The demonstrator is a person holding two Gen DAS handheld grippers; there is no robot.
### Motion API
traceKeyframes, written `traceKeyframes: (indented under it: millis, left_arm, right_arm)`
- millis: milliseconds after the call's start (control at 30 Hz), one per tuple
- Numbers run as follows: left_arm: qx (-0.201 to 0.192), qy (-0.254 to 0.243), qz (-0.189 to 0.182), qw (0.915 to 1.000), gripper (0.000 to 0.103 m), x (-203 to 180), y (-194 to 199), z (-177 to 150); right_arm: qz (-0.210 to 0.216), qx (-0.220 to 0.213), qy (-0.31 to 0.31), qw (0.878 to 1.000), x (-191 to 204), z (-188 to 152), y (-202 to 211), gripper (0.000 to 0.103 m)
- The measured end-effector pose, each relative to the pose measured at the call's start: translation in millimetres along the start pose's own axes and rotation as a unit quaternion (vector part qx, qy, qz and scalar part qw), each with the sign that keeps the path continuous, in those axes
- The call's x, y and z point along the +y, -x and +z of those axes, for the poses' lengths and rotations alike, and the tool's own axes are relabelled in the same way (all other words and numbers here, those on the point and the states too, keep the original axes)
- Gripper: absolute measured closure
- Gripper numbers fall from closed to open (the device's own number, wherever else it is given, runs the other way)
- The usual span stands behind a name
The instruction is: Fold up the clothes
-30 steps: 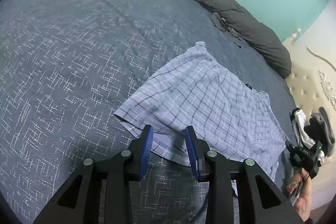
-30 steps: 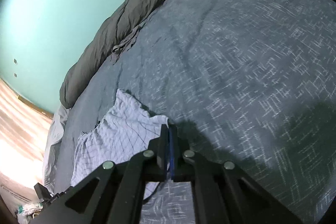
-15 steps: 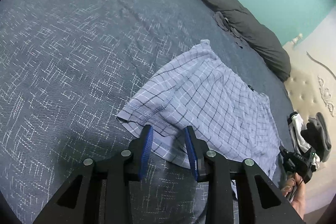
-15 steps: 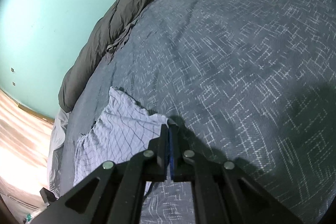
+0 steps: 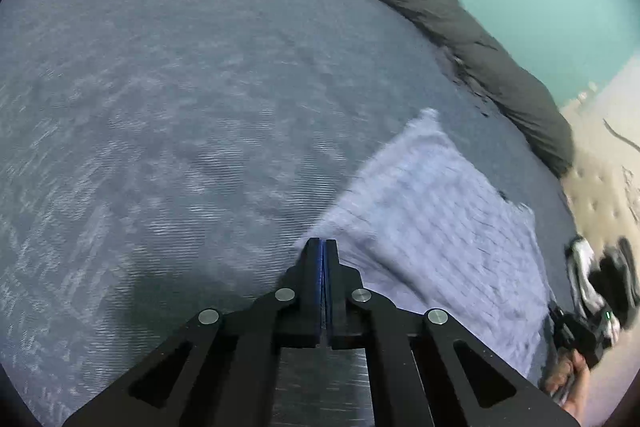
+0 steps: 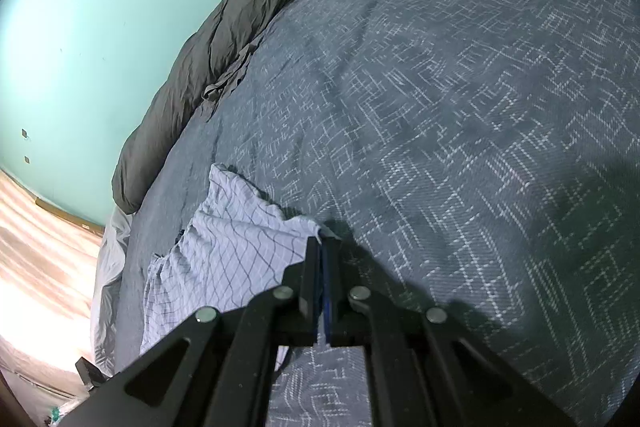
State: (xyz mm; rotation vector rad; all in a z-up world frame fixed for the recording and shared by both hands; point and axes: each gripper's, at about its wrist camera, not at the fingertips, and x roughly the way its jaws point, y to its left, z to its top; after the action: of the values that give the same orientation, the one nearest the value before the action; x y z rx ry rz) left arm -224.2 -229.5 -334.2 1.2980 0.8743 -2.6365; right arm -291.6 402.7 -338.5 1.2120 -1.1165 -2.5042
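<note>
In the left wrist view, blurred, the left gripper has its jaws pressed together at the near corner of the pale blue checked cotton garment; it seems to pinch that edge, though blur hides the cloth between the pads. The garment spreads from the tips toward two o'clock over the grey-blue woven bedspread, its long axis running that way. In the right wrist view, the right gripper is clamped on another corner of the garment, which trails toward nine o'clock. Both hands sit at the cloth, neither nearer.
</note>
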Motion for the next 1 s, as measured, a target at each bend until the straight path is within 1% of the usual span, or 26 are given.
traceKeyframes:
  millis: [33, 67, 100, 167, 200, 367, 400, 433, 467, 533, 667, 767, 833, 900, 1000]
  left_arm:
    - [0.0, 0.001, 0.007, 1.0, 0.1, 1, 1, -1]
    - [-0.002, -0.002, 0.009, 1.0, 0.093, 1, 2, -1]
    - [-0.003, -0.005, 0.01, 0.9999, 0.084, 0, 3, -1]
    - [-0.003, -0.006, 0.003, 1.0, 0.074, -1, 2, -1]
    - [-0.003, -0.006, 0.0, 1.0, 0.074, -1, 2, 0]
    - [0.001, 0.003, -0.017, 0.9998, 0.076, 4, -5, 5]
    - [0.0, 0.006, -0.02, 0.9998, 0.088, 6, -5, 6]
    - [-0.003, 0.007, -0.021, 0.9997, 0.097, 7, -3, 8]
    - [-0.006, 0.008, -0.023, 0.9997, 0.101, 9, 0, 9]
    - [-0.017, 0.012, -0.028, 0.9994, 0.101, 14, 8, 12]
    - [-0.036, 0.015, -0.026, 0.9989, 0.101, 18, 18, 19]
    - [-0.014, 0.032, -0.027, 0.999, 0.101, 23, 8, 18]
    - [0.002, 0.036, -0.021, 0.9991, 0.101, 25, 0, 14]
    - [0.001, 0.036, -0.018, 0.9992, 0.101, 25, -1, 14]
    - [-0.01, 0.021, -0.005, 0.9997, 0.1, 19, 3, 16]
  right_arm:
    - [0.0, 0.0, 0.0, 1.0, 0, 0, 0, 0.102]
    - [0.0, 0.0, -0.001, 1.0, 0, 0, 0, 0.102]
    - [0.0, 0.0, -0.001, 1.0, 0, 0, -1, 0.102]
    - [0.0, 0.001, -0.001, 1.0, 0, 0, -1, 0.102]
    - [0.0, 0.002, -0.001, 1.0, 1, 0, -2, 0.102]
    - [-0.002, 0.002, 0.002, 1.0, 2, 0, -4, 0.102]
    - [-0.002, 0.002, 0.002, 1.0, 1, 0, -4, 0.102]
    - [-0.003, 0.001, 0.001, 1.0, 1, 0, -4, 0.102]
    - [-0.003, 0.001, 0.002, 1.0, 1, 0, -4, 0.102]
    - [-0.004, 0.0, 0.003, 1.0, 1, 0, -3, 0.102]
    - [-0.006, -0.007, 0.006, 1.0, 2, 1, 0, 0.102]
    - [-0.008, -0.006, 0.007, 1.0, 1, 1, -1, 0.102]
    - [-0.009, -0.004, 0.007, 1.0, 0, 1, -2, 0.102]
    - [-0.011, -0.002, 0.008, 1.0, -1, 1, -3, 0.102]
    - [-0.012, 0.001, 0.011, 1.0, 0, 1, -3, 0.102]
